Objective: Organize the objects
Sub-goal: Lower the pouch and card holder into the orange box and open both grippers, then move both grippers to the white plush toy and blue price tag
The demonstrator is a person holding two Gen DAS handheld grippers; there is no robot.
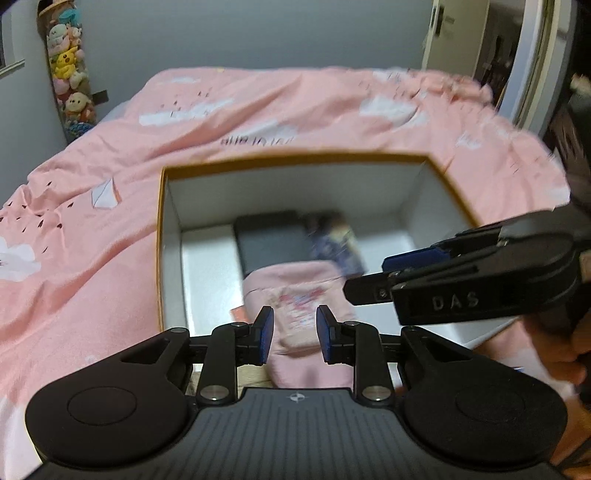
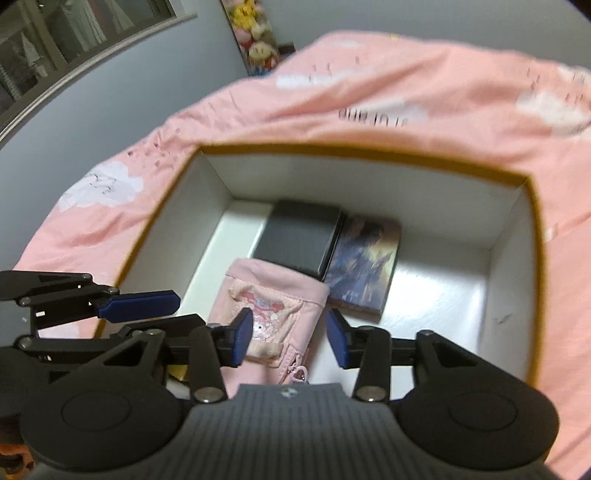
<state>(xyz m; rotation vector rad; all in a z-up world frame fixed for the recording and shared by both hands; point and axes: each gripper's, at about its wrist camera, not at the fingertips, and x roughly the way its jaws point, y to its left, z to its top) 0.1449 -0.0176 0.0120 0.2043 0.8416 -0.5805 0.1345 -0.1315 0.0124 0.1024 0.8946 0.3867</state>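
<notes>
An open box [image 1: 295, 184] [image 2: 207, 192] with white inner walls and an orange-brown rim sits on a pink bedspread. Inside lie a dark grey case [image 1: 269, 240] [image 2: 301, 236], a blue-purple picture box [image 1: 336, 243] [image 2: 364, 264] and a pink cartoon pouch [image 1: 299, 299] [image 2: 275, 310]. My left gripper [image 1: 294, 334] is open above the pouch, holding nothing. My right gripper [image 2: 290, 338] is open above the pouch too, empty. Each gripper shows in the other's view, the right gripper [image 1: 391, 273] at the right, the left gripper [image 2: 184, 310] at the left.
The pink bedspread [image 1: 92, 229] [image 2: 461, 110] with white clouds surrounds the box. A tall clear tube of plush toys [image 1: 68, 74] [image 2: 255, 33] stands against the grey wall. A door [image 1: 454, 33] is at the far right. A small orange item [image 1: 240, 314] lies beside the pouch.
</notes>
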